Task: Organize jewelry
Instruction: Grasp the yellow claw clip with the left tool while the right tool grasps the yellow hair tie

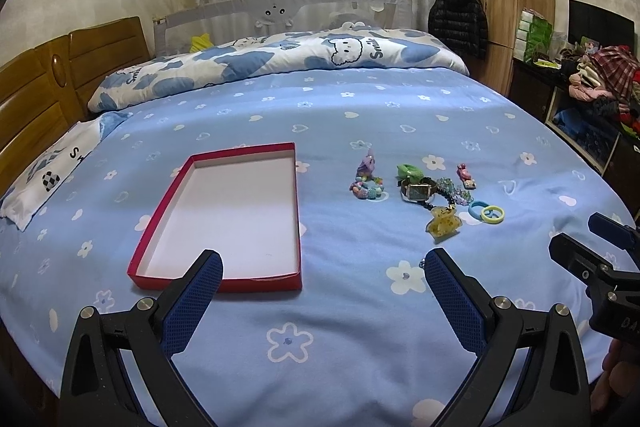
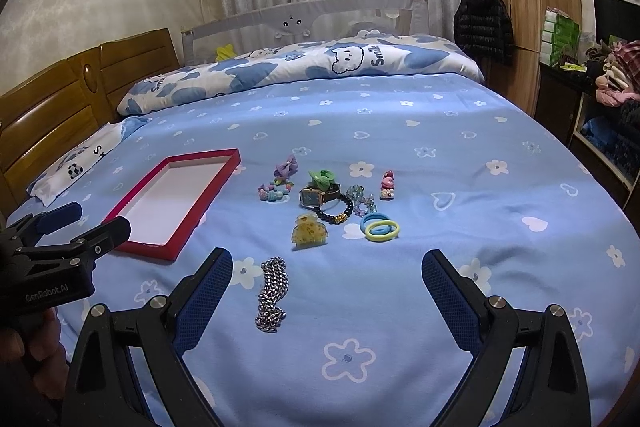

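Right wrist view shows your right gripper (image 2: 326,273) held above the bed (image 2: 500,147) with its fingers spread wide and nothing between them; the chain (image 2: 273,294) lies on the sheet just ahead of the left finger, the nearest item. Beyond the chain sit the claw clip (image 2: 309,230), the hair ties (image 2: 380,225), the watch (image 2: 316,195), a dark bead bracelet (image 2: 335,214), a clear bead bracelet (image 2: 362,201), a purple bow (image 2: 285,163), a green scrunchie (image 2: 320,178), a pastel bracelet (image 2: 273,191) and a pink clip (image 2: 387,185). All lie loose in one cluster, some touching, so each likely needs separate picking. Your left gripper (image 1: 323,269) is likewise spread and holds nothing; it hovers over the near edge of the box (image 1: 160,223), apparently staged to steady or receive there. The box lies flat on the sheet, well left of the cluster, open side up. Its white floor is bare: no jewelry is inside yet. Judge the task as not started. Expect the soft sheet to give under fingertip pressure when you pinch the chain.
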`<state>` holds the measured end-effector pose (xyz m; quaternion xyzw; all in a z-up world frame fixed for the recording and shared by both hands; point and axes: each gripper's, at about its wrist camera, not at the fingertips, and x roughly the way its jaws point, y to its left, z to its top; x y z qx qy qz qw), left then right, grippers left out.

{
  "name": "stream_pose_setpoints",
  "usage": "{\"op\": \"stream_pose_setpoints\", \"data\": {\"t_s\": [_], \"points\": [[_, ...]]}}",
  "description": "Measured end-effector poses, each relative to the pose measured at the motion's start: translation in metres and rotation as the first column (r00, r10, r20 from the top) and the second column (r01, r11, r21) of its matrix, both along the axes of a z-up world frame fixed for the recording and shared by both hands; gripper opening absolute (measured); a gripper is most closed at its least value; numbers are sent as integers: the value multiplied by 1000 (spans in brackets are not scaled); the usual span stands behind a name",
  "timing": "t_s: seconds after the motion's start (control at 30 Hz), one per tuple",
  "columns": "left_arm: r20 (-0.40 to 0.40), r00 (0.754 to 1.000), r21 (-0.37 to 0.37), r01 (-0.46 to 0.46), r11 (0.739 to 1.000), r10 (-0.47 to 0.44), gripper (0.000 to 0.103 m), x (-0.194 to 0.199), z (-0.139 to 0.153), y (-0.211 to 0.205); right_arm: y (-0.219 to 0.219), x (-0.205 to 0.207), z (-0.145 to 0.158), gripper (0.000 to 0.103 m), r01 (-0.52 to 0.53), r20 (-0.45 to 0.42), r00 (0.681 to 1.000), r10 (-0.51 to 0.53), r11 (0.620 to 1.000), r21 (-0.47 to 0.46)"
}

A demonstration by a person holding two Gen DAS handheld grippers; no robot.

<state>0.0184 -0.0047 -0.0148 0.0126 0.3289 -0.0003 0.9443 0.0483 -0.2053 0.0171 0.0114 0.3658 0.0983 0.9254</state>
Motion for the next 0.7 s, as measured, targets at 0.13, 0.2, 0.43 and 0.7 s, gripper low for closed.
{"op": "stream_pose_setpoints", "data": {"t_s": [0.13, 0.2, 0.43, 0.7], "points": [[-27, 999, -14, 17, 1000, -18, 101, 12, 0, 0, -10, 9, -6, 96, 9, -32, 999, -9, 1000, 19], [-43, 999, -28, 30, 999, -31, 101, 19, 0, 0, -15, 15, -9, 96, 13, -47, 999, -12, 999, 31], [-100, 989, -85, 105, 991, -113, 101, 55, -5, -4, -31, 42, -23, 91, 28, -107, 994, -21, 998, 61], [-169, 959, -122, 210, 970, -229, 99, 101, -15, -11, -50, 85, -54, 69, 53, -232, 972, -28, 993, 105]]}}
